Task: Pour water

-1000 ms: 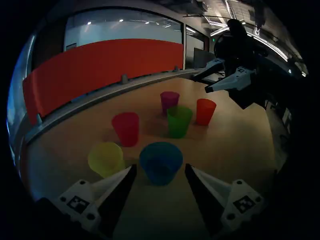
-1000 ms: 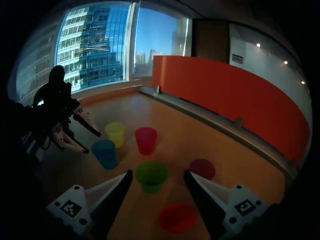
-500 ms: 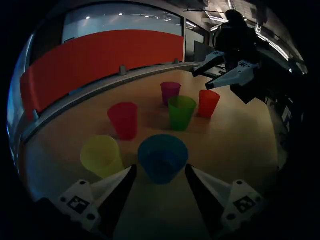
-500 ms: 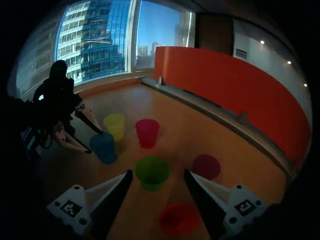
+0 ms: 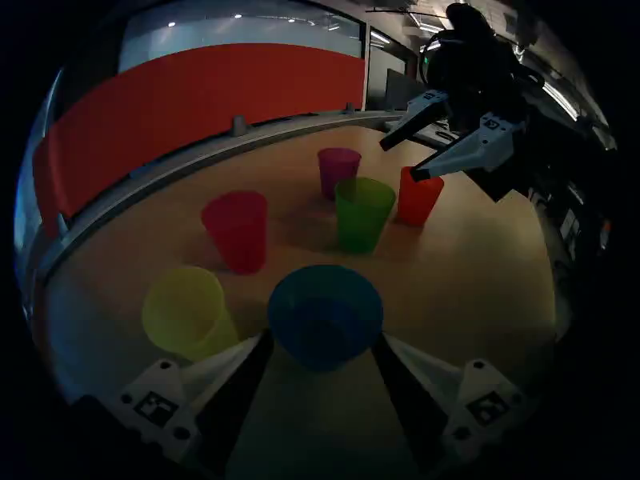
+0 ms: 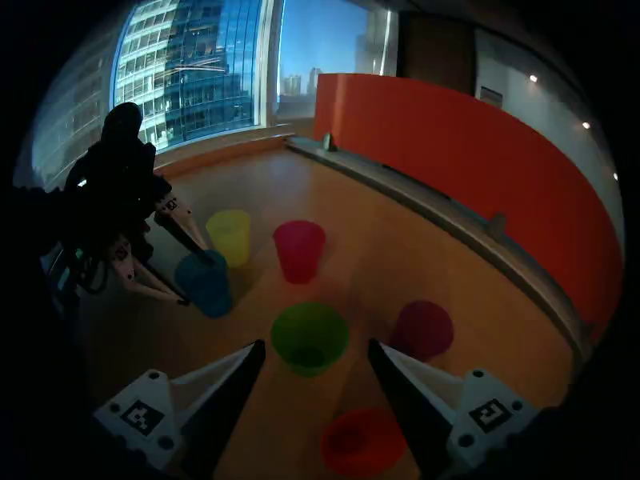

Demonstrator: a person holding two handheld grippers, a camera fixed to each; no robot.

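At left gripper (image 5: 321, 336): released, spread wide either side of blue cup (image 5: 324, 314) on wooden table (image 5: 472, 264); contact unclear. At right gripper (image 6: 314, 342): released too, with green cup (image 6: 308, 354) ahead between fingertips, orange cup (image 6: 362, 442) nearer in. Just beside blue cup, yellow cup (image 5: 186, 312)

The left gripper view sits low over the wooden table (image 5: 480, 264), close behind the blue cup (image 5: 324, 314), facing the green cup (image 5: 364, 212) and the red wall panel (image 5: 200, 104) beyond it. The right gripper view faces the green cup from its opposite side, toward the windows (image 6: 192, 72); both share the tabletop around it.
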